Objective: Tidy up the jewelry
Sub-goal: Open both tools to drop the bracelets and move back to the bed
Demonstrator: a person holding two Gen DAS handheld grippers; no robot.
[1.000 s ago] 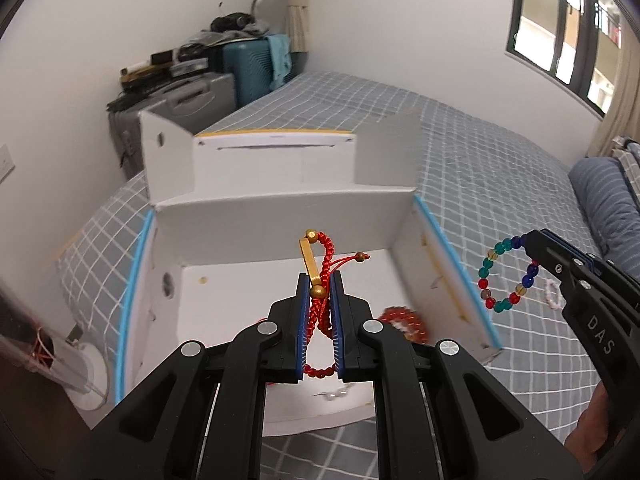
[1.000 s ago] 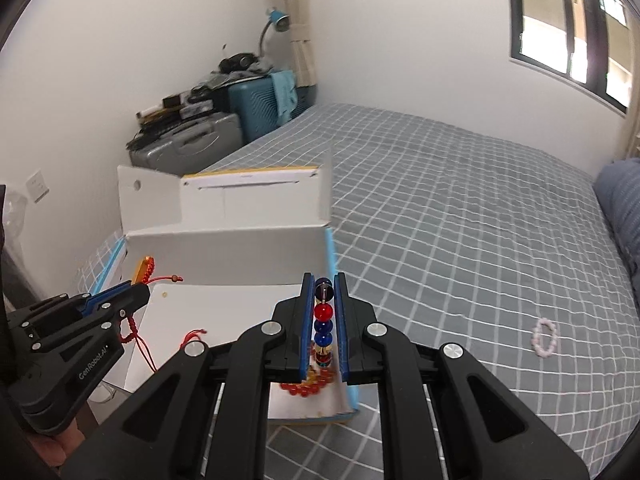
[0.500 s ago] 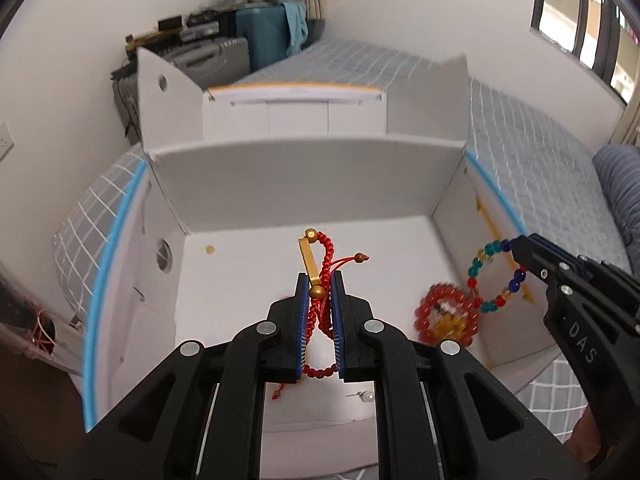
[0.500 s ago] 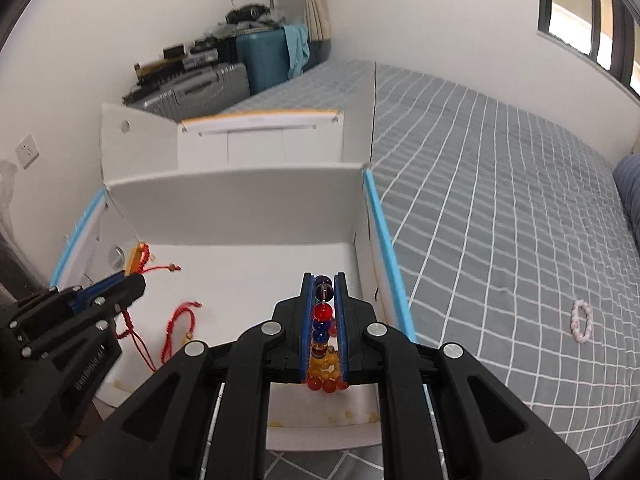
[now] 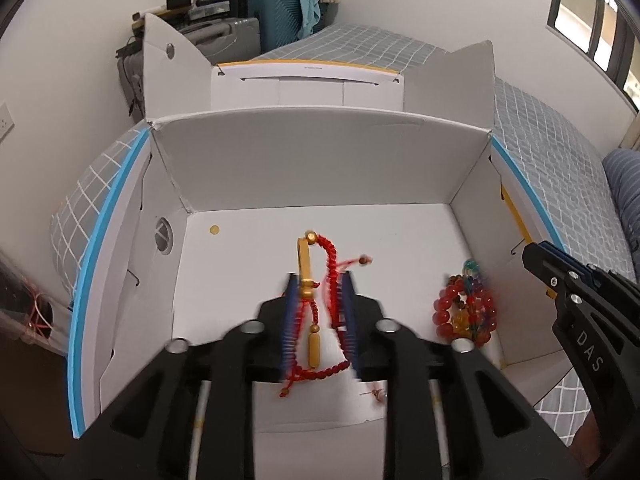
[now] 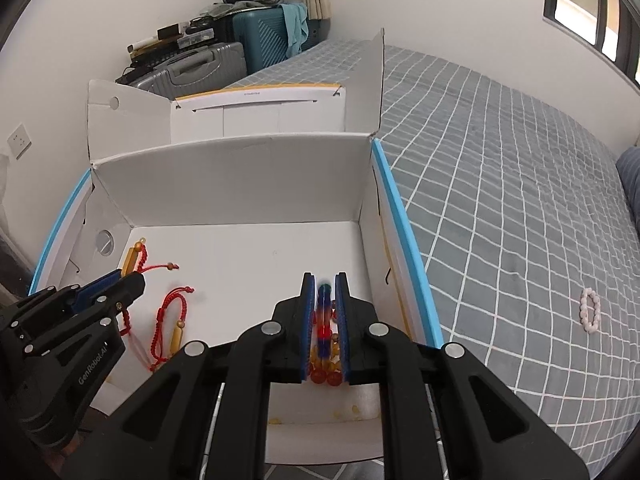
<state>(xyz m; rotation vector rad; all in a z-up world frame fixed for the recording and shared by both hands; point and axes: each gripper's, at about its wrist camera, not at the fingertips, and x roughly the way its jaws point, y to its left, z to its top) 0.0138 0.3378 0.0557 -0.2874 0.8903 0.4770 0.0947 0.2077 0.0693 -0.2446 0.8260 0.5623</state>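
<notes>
Left gripper (image 5: 318,300), jaws parted, releasing the red cord bracelet (image 5: 320,312) over the white box (image 5: 320,168); right gripper (image 6: 324,320) likewise opening around the bead bracelet (image 6: 323,320). Both bracelets are light and limp; grip across the strand.

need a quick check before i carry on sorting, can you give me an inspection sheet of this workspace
surface: bed, grey checked cover; white box open on it
job's things: red cord bracelet between the left jaws, blurred; bead bracelets piled at the box's right; pink bracelet on the bed
clutter: suitcases, stacked
grippers: left and right over the box, jaws parted
cables: dark lead by the suitcases
surroundings: window, socket
</notes>
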